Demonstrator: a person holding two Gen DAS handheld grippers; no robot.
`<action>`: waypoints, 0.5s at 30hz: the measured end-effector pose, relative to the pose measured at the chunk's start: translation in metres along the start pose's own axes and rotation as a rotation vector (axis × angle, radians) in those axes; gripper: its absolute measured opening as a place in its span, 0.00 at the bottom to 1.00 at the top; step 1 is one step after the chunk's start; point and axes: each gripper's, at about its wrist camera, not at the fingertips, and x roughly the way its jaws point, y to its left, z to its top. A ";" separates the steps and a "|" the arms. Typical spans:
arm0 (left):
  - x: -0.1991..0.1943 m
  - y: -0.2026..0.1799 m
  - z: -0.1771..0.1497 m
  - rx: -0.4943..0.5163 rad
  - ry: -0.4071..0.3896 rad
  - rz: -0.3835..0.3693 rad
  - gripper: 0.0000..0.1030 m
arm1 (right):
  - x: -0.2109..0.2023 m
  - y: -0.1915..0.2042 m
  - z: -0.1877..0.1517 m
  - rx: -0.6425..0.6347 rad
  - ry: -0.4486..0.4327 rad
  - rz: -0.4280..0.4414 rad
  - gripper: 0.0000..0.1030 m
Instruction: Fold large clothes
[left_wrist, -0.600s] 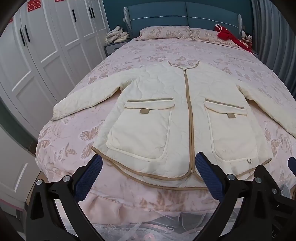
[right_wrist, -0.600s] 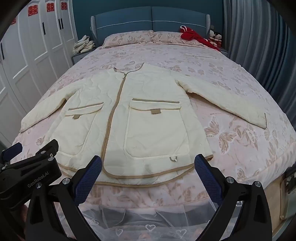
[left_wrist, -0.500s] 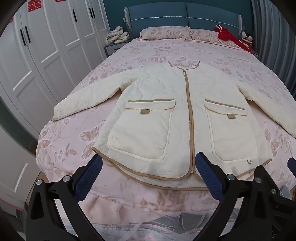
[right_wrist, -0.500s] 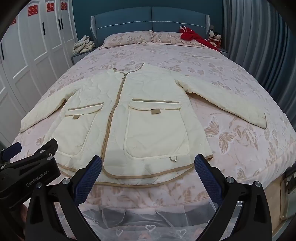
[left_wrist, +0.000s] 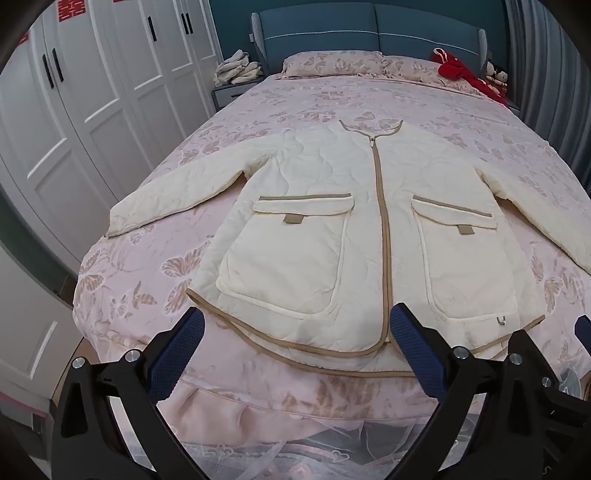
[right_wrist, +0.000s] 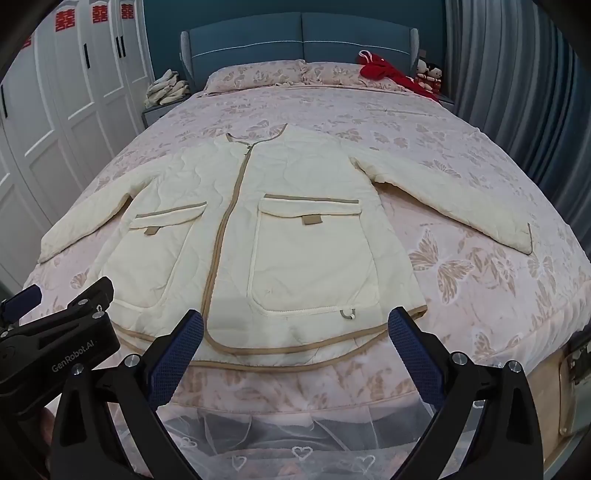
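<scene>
A cream quilted jacket (left_wrist: 343, 221) lies flat on a big bed with a pink butterfly bedspread (left_wrist: 303, 96). It is zipped up, front side up. Its collar points to the far end of the bed, toward the blue headboard (left_wrist: 369, 37), and its bottom hem is near the foot of the bed, close to the grippers. Its long way runs from the foot of the bed to the head. Both sleeves are spread out to the sides.

The left gripper (left_wrist: 295, 354) has its jaws wide apart and holds nothing. It hangs above the hem, not touching it. The right gripper (right_wrist: 295, 350) is also wide open and empty, above the hem on the other side.

The left wrist view shows the whole left sleeve, down to its cuff near the bed's edge, but the right sleeve runs out of the picture. The right wrist view shows the whole right sleeve and its cuff. It also shows the left gripper from the side, low on the left, with the words GenRobot.AI on it. In the left wrist view only a bit of the right gripper peeks in at the right edge.

Around the bed are white wardrobe doors (left_wrist: 92, 92) on the left and grey curtains (right_wrist: 517, 92) on the right. A pile of pale cloth (right_wrist: 166, 88) sits on a nightstand. Red clothing (right_wrist: 388, 74) lies by the pillows (right_wrist: 258, 75), with two small dolls (right_wrist: 428, 75) next to it. White lace with little hearts (right_wrist: 295, 450) hangs below the bedspread. Nothing lies on top of the jacket.
</scene>
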 end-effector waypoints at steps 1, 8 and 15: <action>0.000 0.000 0.000 0.001 -0.001 0.000 0.95 | 0.000 0.000 0.000 0.000 0.000 0.000 0.95; 0.001 0.002 -0.001 0.001 0.000 0.003 0.95 | -0.001 0.001 0.000 -0.002 0.000 -0.002 0.95; 0.002 0.005 -0.003 -0.006 0.003 0.008 0.95 | -0.001 0.001 0.000 -0.002 0.000 -0.002 0.95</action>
